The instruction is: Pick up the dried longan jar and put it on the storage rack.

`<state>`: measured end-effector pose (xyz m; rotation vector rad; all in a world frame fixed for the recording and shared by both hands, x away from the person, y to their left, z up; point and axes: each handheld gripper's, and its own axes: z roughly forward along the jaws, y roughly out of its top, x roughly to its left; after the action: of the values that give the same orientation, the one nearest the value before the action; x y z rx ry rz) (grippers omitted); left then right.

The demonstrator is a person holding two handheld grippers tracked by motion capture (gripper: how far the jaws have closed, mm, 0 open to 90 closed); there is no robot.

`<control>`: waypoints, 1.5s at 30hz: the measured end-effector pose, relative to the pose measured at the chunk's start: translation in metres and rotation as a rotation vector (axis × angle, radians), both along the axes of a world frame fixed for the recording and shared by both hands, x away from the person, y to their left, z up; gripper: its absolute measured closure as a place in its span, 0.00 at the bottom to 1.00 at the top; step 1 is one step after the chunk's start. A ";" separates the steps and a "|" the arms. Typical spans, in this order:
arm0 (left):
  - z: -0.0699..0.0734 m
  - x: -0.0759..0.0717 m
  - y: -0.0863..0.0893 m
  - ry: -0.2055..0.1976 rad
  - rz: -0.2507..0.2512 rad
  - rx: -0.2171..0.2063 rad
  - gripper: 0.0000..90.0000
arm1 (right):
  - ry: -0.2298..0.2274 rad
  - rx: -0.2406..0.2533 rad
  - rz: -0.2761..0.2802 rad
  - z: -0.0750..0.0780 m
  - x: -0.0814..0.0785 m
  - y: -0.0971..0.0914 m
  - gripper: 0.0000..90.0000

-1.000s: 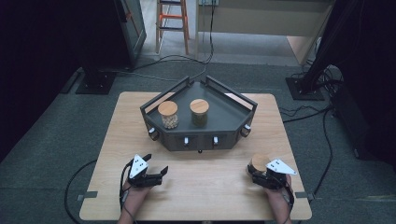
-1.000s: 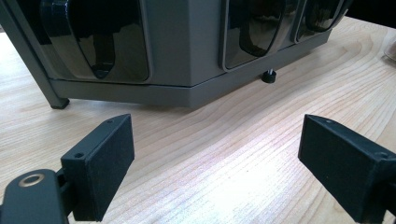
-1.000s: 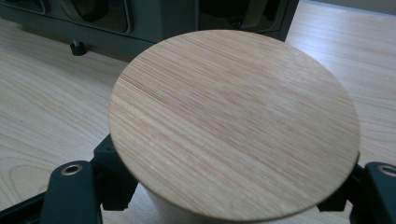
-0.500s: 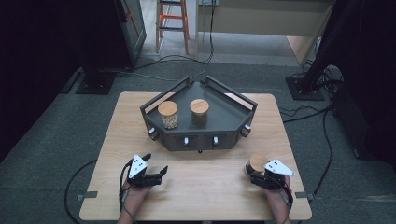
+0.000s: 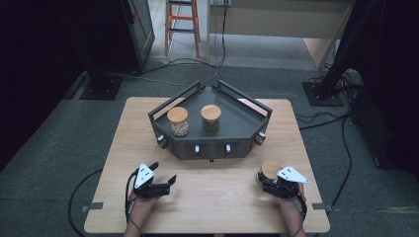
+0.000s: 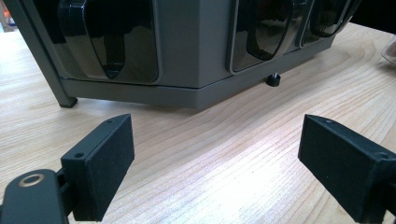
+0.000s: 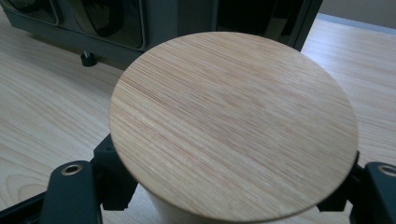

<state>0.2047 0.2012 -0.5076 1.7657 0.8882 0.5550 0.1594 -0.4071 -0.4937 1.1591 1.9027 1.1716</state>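
Observation:
A jar with a round bamboo lid (image 5: 269, 168) (image 7: 233, 121) stands on the table at the front right. My right gripper (image 5: 265, 176) (image 7: 233, 191) is shut on its body just below the lid, one jaw on each side. At the front left my left gripper (image 5: 165, 174) (image 6: 215, 163) rests low over the wooden table (image 5: 217, 197), open, with nothing between its fingers (image 6: 100, 163); it faces the front of the dark grey tray (image 5: 237, 123). Two more lidded jars stand in that tray, one with pale contents (image 5: 178, 121) and one with dark contents (image 5: 211, 118).
The tray's front wall carries several knobs (image 5: 196, 149) and glossy black windows (image 6: 109, 37), and it stands on small feet (image 6: 273, 80). Bare tabletop lies between the two grippers. Beyond the table are cables (image 5: 188, 66), a stand base (image 5: 101, 89) and a stool (image 5: 182, 22).

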 end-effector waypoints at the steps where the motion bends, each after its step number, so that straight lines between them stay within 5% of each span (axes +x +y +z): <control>1: 0.000 0.000 0.000 0.001 0.000 0.000 0.12 | 0.000 -0.001 0.000 0.000 0.000 0.000 0.28; 45: 0.000 -0.003 0.004 -0.005 0.014 -0.016 0.12 | -0.052 0.022 0.010 0.050 0.018 0.014 0.28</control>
<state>0.2020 0.2051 -0.5073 1.7441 0.8997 0.5600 0.1777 -0.3929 -0.4440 1.1218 1.8631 1.2190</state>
